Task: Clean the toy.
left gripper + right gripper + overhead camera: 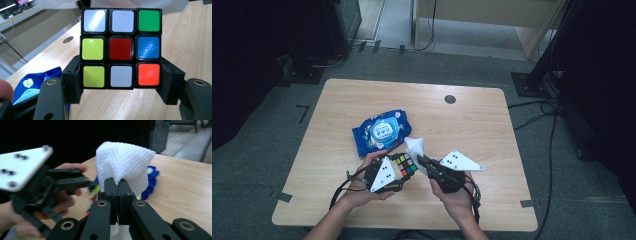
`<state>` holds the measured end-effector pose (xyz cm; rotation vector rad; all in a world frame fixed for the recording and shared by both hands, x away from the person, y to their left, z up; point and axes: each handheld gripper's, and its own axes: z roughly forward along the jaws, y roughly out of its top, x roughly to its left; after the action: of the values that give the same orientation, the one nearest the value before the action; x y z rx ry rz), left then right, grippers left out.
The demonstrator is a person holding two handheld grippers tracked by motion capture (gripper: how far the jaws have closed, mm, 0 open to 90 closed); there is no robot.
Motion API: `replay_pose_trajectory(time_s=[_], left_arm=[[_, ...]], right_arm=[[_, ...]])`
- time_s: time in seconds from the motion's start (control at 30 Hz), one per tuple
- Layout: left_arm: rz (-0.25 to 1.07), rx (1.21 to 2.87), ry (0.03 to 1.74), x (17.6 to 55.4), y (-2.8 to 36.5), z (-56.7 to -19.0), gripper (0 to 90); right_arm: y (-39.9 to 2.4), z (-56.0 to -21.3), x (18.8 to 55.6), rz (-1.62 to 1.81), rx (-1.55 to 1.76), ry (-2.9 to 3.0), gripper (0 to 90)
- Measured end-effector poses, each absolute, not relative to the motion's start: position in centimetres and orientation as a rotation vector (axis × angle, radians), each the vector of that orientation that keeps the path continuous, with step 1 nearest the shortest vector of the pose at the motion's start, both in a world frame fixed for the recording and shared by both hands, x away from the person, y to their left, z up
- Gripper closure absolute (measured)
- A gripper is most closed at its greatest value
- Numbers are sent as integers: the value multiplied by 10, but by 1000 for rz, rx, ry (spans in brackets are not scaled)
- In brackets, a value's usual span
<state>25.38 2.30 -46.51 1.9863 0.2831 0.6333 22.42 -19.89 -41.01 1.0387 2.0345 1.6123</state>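
Note:
A colour-tiled puzzle cube [121, 47] is clamped between the jaws of my left gripper [121, 80], held just above the table. From above, the cube [406, 165] sits between the two hands, with the left gripper [398, 169] on its left. My right gripper [118, 185] is shut on a white wet wipe [122, 162], whose free part stands up above the jaws. In the high view the wipe [416, 146] sticks out of the right gripper [422, 161], right beside the cube. A blue wipes pack [382, 131] lies on the table behind the left hand.
The wooden table [472, 125] has a round dark cable hole [450, 99] near its far edge. Dark stands and cables sit on the floor beyond the right and far sides. The blue pack [35, 82] shows low at the left in the left gripper view.

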Motion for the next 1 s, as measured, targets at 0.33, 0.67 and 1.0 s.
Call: replay_pose_trajectory(time_s=[0.33,0.67,1.0], left_arm=[[610,1978,285,255,24,-464,344],[602,1935,318,257,32,-458,344],[597,1918,347,262,38,-456,344]], right_arm=[[-214,-434,243,1587,1218,2023,894],[-253,-471,271,1382,1488,1950,884],[-296,-492,284,1134,1631,1806,609]])
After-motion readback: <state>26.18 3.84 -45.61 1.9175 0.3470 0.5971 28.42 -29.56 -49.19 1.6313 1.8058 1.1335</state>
